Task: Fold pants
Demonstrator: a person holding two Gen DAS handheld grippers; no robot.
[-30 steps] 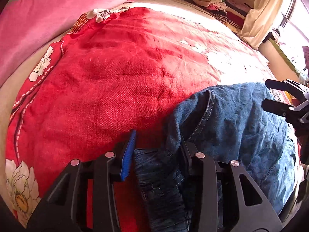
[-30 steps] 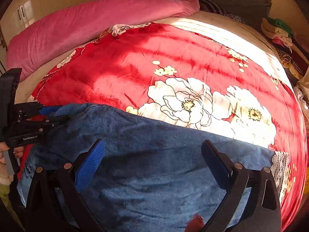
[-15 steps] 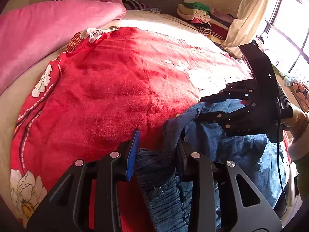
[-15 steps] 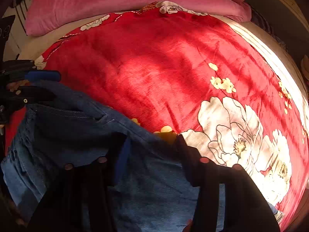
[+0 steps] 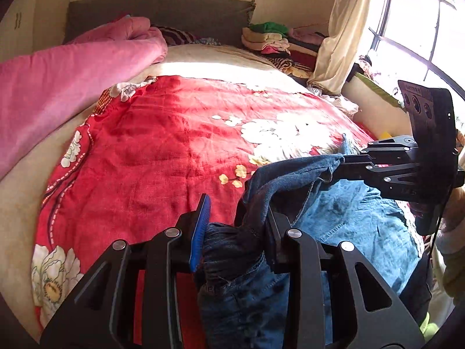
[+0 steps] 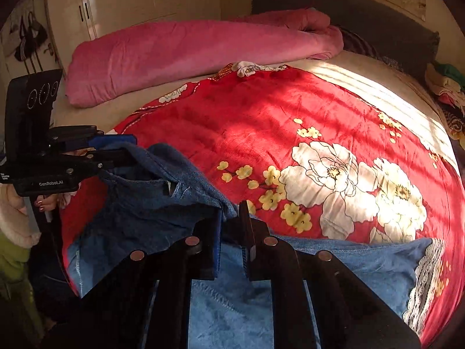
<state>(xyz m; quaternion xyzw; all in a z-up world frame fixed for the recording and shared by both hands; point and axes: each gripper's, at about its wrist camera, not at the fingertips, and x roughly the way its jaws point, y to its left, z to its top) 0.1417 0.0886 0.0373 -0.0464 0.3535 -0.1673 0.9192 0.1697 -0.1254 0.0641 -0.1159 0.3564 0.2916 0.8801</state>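
Right gripper [image 6: 231, 218] now clamped on jeans [image 5: 363, 218]; edge lifted.
Left gripper [image 5: 235, 221] holds bunched denim at 6 o'clock; fold can be carried over.

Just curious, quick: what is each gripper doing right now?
Left gripper: shut on the blue denim pants.
Right gripper: shut on the same pants.

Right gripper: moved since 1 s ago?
Yes. The right gripper went from open over the jeans to shut on their edge, lifted off the red blanket.

Pants [image 6: 232, 305] lower part beyond frame edge
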